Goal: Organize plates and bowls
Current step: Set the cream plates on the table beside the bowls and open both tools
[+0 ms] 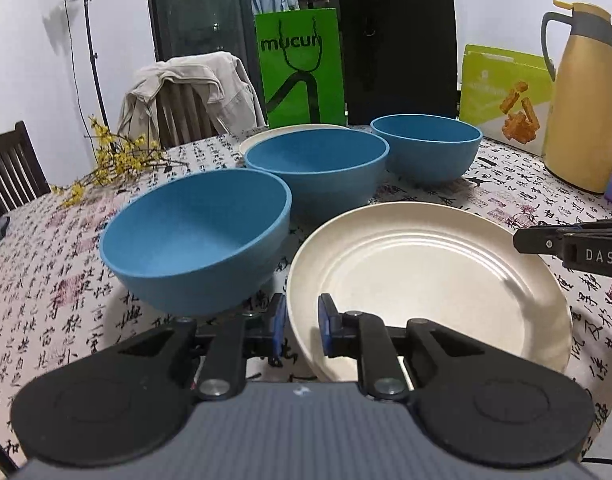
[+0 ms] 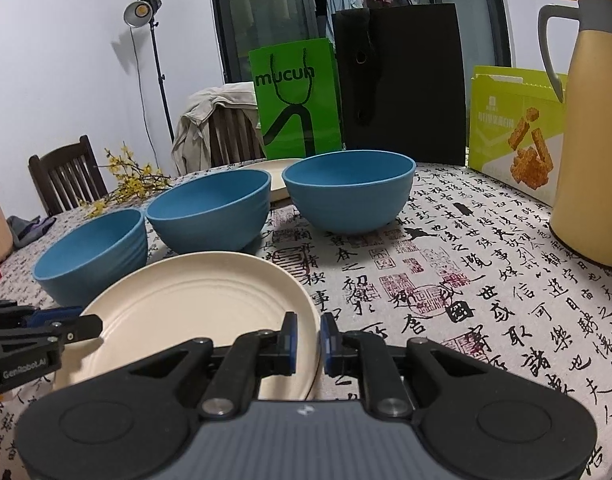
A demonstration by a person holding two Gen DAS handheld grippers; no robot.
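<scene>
The left gripper (image 1: 300,330) had its two blue-padded fingers nearly together, one on each side of the near-left rim of the cream plate (image 1: 426,280), the rim standing in the narrow gap; whether the pads actually pressed on it could not be told. The right gripper (image 2: 308,344) was likewise almost closed astride the plate's near-right rim (image 2: 186,308), and again the contact itself was not clear. Each gripper's tip showed at the edge of the other's view, on opposite sides of the plate.

The plate lay flat on the table (image 2: 486,300), near its front edge, on a cloth printed with black calligraphy and red seals. Just behind it three blue bowls stood upright in a slanting row: the nearest bowl (image 1: 194,240) toward the left edge, the middle bowl (image 1: 318,168) close behind it, and the far bowl (image 1: 426,146) further back. A second cream plate (image 1: 266,138) lay behind the middle bowl, mostly hidden.

Along the back edge stood a green paper bag (image 1: 300,68), a black bag (image 1: 398,56), a green snack box (image 1: 502,96) and, at the right, a yellow jug (image 1: 582,96). Yellow flower sprigs (image 1: 118,156) lay at the far left edge.
</scene>
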